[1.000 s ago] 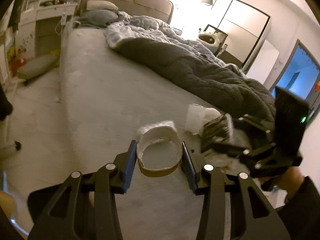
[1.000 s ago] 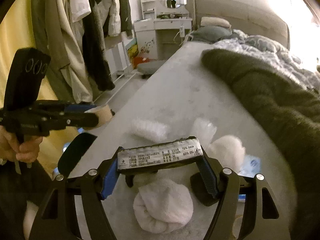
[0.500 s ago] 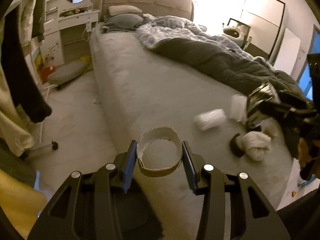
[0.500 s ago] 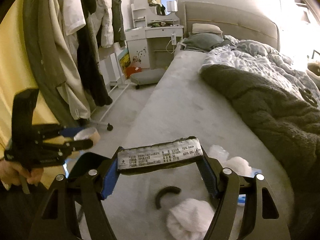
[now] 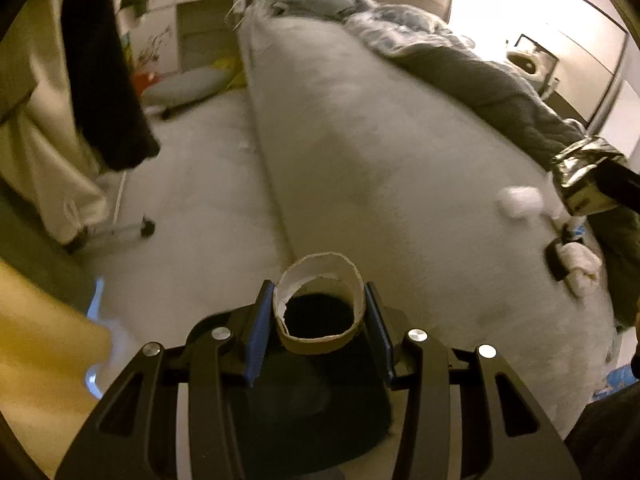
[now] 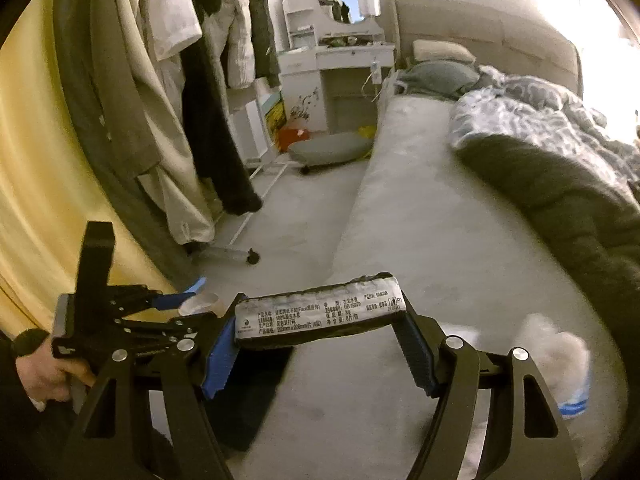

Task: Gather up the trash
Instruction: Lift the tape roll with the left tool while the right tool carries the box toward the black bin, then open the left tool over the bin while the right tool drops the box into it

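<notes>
Trash from the bed point(image 5: 360, 152) is now in both my grippers, and in the last second I have swung both away from the mattress toward its floor-side edge. A second ago the left gripper point(image 5: 320, 312) looked across the bed with the wads just ahead; now it hangs over a dark bin point(image 5: 320, 412) beside the bed, pointing steeply down into it. Its fingers point(image 5: 256, 328) are closed on the cardboard ring point(image 5: 320, 338), and the bin's black mouth shows straight through the ring.

My right gripper point(image 6: 320, 328) has moved the same way. Its fingers point(image 6: 218, 356) clamp the ends of a flat tissue pack point(image 6: 316, 314), carried above the bed's edge, with the bin's dark corner point(image 6: 256, 400) just below it.

I judge that the ring is lined up to drop and the pack comes next.

Not everything is collected: white wads point(image 5: 580, 264) lie on the mattress near the blanket point(image 5: 500, 92), one beside a small dark curved thing, and another wad point(image 6: 560, 356) sits by my right fingers.
</notes>
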The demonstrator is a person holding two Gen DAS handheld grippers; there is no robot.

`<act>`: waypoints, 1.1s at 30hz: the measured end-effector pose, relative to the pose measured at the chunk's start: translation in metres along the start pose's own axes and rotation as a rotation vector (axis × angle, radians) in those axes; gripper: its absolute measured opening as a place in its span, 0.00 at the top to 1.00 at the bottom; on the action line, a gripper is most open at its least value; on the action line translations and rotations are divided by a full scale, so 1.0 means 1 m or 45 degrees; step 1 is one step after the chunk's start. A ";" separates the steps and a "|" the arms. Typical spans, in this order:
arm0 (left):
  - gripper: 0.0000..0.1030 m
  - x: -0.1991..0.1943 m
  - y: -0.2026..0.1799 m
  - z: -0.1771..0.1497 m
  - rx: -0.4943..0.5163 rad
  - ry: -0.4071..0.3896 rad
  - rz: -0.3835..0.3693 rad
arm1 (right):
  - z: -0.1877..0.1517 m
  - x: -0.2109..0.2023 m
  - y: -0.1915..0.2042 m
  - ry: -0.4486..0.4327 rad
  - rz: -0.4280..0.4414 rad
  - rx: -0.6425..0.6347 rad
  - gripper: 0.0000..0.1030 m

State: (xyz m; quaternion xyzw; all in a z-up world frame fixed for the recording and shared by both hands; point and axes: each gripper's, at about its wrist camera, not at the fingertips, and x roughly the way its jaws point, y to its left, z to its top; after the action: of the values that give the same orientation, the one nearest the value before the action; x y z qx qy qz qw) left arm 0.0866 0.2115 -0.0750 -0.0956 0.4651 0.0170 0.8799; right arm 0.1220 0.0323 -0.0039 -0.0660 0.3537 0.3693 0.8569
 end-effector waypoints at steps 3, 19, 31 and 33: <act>0.54 0.007 0.015 -0.006 -0.024 0.058 0.019 | 0.001 0.013 0.013 0.022 0.024 0.007 0.30; 0.47 0.050 0.052 -0.059 -0.077 0.411 -0.033 | -0.008 0.090 0.063 0.224 0.145 0.092 0.30; 0.31 0.043 0.082 -0.068 -0.105 0.416 -0.007 | -0.025 0.140 0.082 0.401 0.135 0.076 0.30; 0.31 0.034 0.088 -0.064 -0.122 0.370 0.009 | -0.029 0.148 0.083 0.431 0.129 0.078 0.30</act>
State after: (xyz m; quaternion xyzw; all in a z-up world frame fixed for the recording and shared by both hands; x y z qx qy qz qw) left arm 0.0427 0.2842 -0.1515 -0.1372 0.5866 0.0280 0.7977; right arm 0.1194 0.1679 -0.1099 -0.0831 0.5069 0.3845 0.7670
